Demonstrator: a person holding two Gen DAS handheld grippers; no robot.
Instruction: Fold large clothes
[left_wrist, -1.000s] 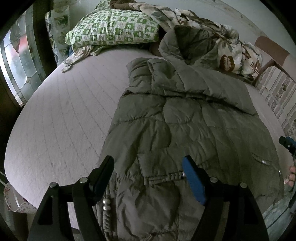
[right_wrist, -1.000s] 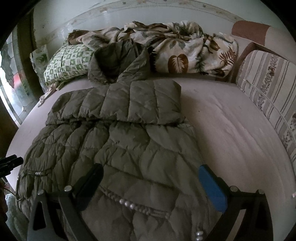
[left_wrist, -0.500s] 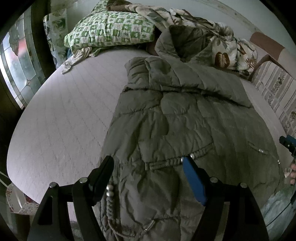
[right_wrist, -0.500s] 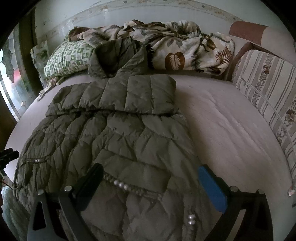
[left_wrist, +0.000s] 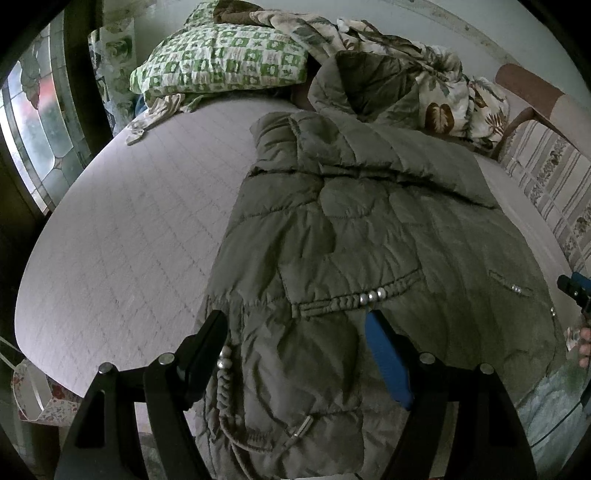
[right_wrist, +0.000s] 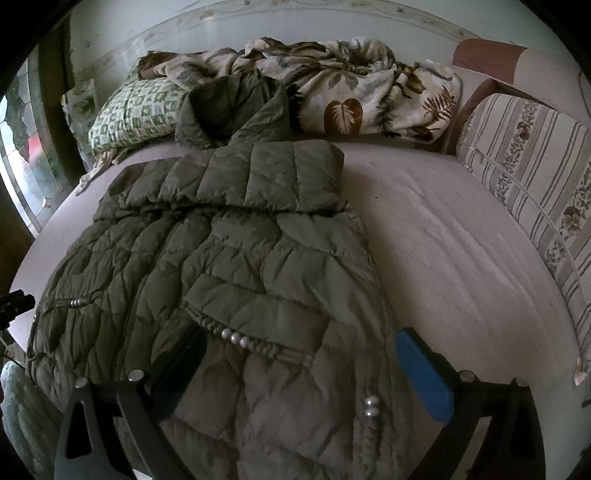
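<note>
An olive quilted puffer coat lies spread along the bed's mattress, its hem hanging over the near edge and its hood reaching the far edge, propped against a leaf-print blanket. A sleeve is folded crosswise over the chest.

The left gripper hovers over the hem near the coat's left side, its jaws spread wide with nothing between them but the fabric below; a beaded pocket trim sits just beyond its blue finger. The right gripper hovers over the hem toward the coat's right side, jaws likewise spread and gripping nothing, with another beaded trim between its fingers.

At the far left corner a green-checked pillow rests on the mattress, a crumpled pale cloth just in front of it. A striped floral cushion lines the right edge, well apart from the coat. A stained-glass window stands beyond the left edge. The bare mattress on either side of the coat carries nothing that crowds it; only the blanket and pillow press at the hood end.
</note>
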